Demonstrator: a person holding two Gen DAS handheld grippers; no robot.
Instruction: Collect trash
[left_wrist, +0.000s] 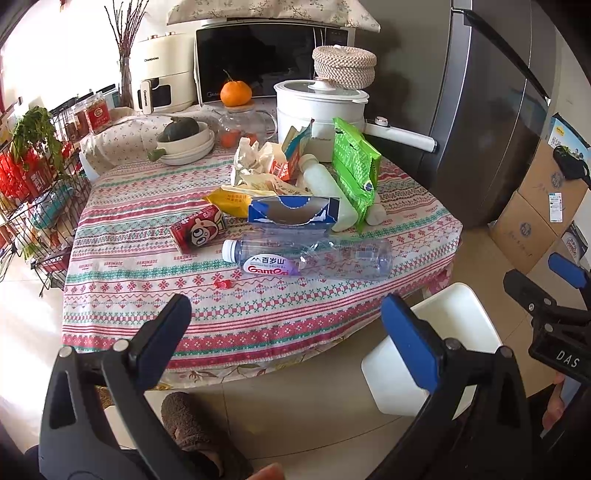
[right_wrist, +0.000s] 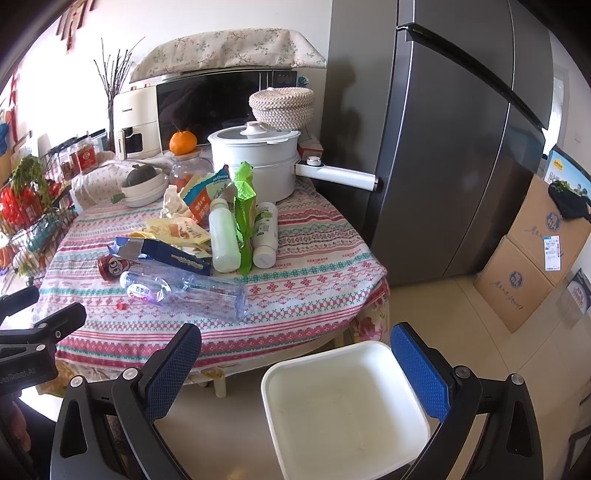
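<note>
Trash lies on the patterned tablecloth (left_wrist: 147, 317): a clear plastic bottle (left_wrist: 314, 256) (right_wrist: 184, 291), a red can (left_wrist: 197, 229) (right_wrist: 112, 266), a torn blue carton (left_wrist: 293, 210) (right_wrist: 166, 253), a green wrapper (left_wrist: 354, 166) (right_wrist: 243, 206), white bottles (left_wrist: 328, 192) (right_wrist: 223, 240), crumpled paper (left_wrist: 247, 157) and yellow wrappers (left_wrist: 231, 199). A white empty bin (right_wrist: 343, 406) (left_wrist: 424, 350) stands on the floor by the table. My left gripper (left_wrist: 288, 328) is open and empty, short of the table's front edge. My right gripper (right_wrist: 295, 369) is open and empty above the bin.
A white pot (left_wrist: 317, 110), bowls with a squash (left_wrist: 184, 138), a glass teapot (left_wrist: 243, 122) with an orange (left_wrist: 235, 92), a microwave (left_wrist: 266, 59) and an air fryer (left_wrist: 162, 77) stand at the back. A wire rack (left_wrist: 33, 192) is left, a fridge (right_wrist: 443, 147) and boxes (right_wrist: 535, 258) right.
</note>
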